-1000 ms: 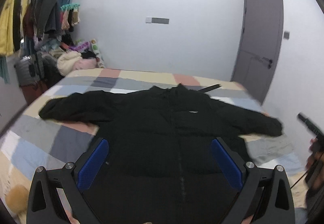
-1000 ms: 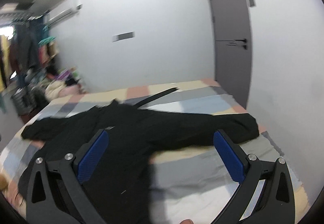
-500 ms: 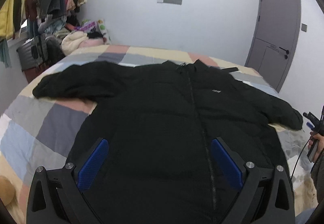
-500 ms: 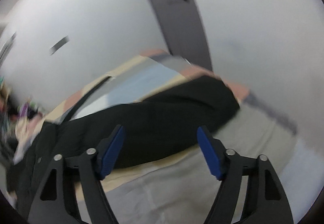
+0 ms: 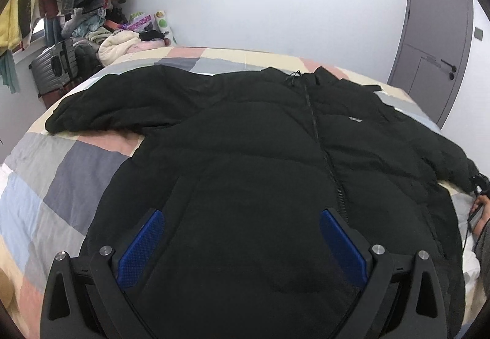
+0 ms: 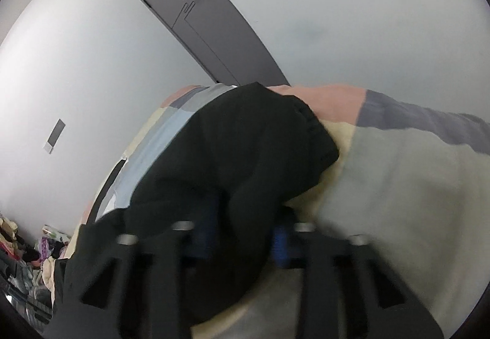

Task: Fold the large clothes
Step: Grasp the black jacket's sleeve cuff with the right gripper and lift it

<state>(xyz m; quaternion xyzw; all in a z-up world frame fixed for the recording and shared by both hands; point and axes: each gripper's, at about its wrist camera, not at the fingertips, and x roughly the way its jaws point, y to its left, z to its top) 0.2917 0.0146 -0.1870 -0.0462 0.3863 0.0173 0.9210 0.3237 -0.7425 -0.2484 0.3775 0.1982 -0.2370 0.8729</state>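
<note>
Currently, the black padded zip jacket lies spread flat on the patchwork-quilted bed. Left claw hovers spread apart above its hem; right claw is clamped on its sleeve.

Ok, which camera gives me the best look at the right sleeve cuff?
Right wrist. The sleeve cuff fills the frame on the patchwork bedspread, with the right claw closed on the sleeve, though blurred. Left wrist shows it only small at the far edge.

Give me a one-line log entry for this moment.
phase: sleeve grasp | right gripper: closing on jacket sleeve | left gripper: open above jacket | bed
</note>
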